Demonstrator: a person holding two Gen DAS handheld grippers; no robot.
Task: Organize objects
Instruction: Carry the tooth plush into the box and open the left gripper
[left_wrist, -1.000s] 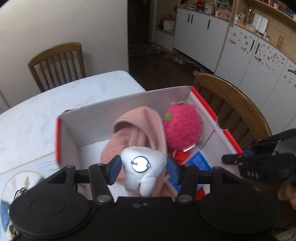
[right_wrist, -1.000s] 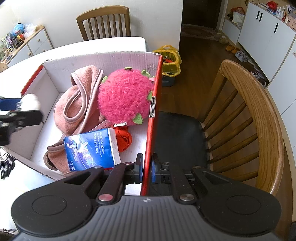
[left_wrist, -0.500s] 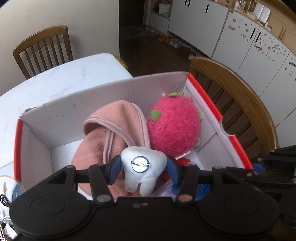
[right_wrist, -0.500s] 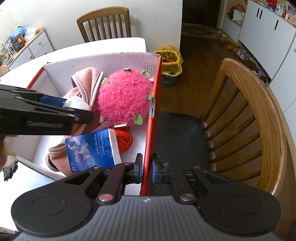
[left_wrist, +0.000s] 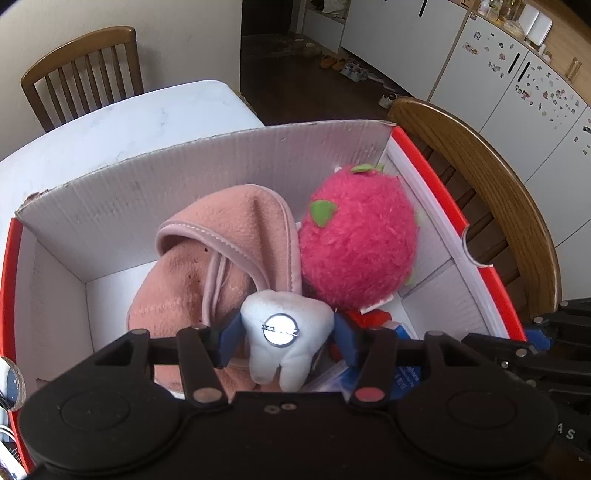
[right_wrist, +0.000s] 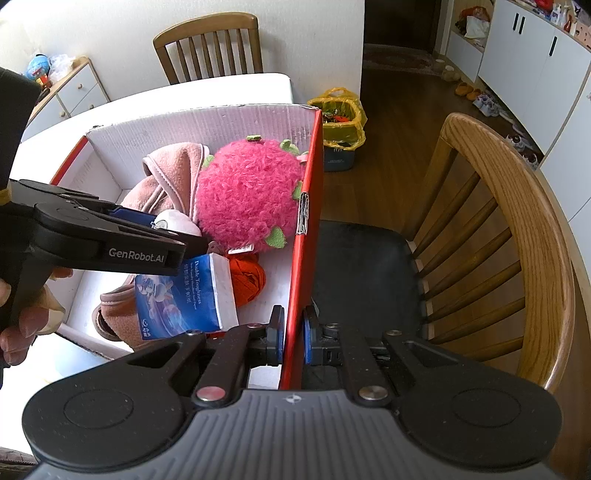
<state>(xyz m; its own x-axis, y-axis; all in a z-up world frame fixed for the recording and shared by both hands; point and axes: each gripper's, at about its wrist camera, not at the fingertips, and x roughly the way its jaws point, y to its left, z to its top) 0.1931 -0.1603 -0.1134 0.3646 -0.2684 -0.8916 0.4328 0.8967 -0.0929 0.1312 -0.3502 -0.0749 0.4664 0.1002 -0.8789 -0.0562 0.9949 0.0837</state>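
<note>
We have the left hand-held gripper over the open cardboard box, pointing steeply down. A white tooth-shaped plush sits between its blue pads; the jaws are opening, and the right pad looks to stand slightly off the plush while the left one is at its edge. Can't tell if the plush already rests on what's below it.

The plush is over the pink fleece cloth, just beside the fuzzy pink strawberry plush.

We see the right hand-held gripper pressed together on the box's red side wall, pinching it at the near corner.

Also in the box: a blue tissue pack and an orange-red ball of yarn, touching each other at the near end.

The box sits on the white bench, with one wooden chair right beside the red wall.
</note>
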